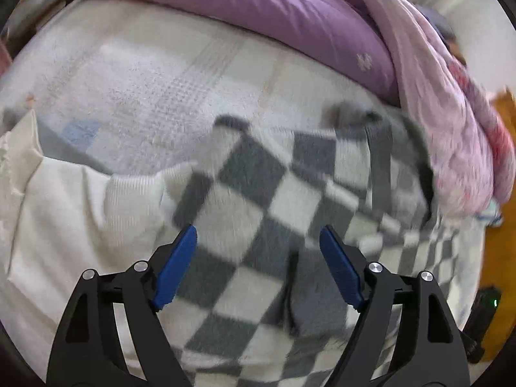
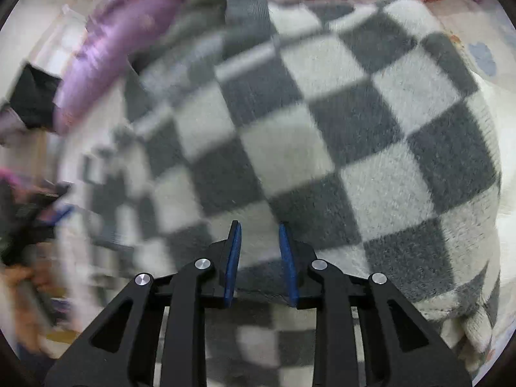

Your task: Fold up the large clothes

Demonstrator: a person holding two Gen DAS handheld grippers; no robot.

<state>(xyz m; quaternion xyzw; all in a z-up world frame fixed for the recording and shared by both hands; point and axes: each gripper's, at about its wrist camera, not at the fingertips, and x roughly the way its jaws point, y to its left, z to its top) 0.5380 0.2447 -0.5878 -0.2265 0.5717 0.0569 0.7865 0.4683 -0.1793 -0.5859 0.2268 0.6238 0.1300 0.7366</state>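
Note:
A grey-and-white checkered fleece garment (image 1: 258, 200) lies spread on the bed, with a cream knit garment (image 1: 80, 209) beside it at the left. My left gripper (image 1: 258, 235) is open above the checkered cloth, its blue pads (image 1: 180, 258) wide apart and holding nothing. In the right wrist view the checkered garment (image 2: 322, 122) fills the frame. My right gripper (image 2: 259, 225) has its blue pads (image 2: 233, 258) drawn close together with a fold of the checkered fabric between them. The right view is blurred by motion.
A white textured bed cover (image 1: 135, 74) lies beyond the garments. A purple quilt (image 1: 258, 9) and a pink floral blanket (image 1: 451, 122) are piled along the far and right sides. The bed edge and an orange floor (image 1: 503, 174) are at the right.

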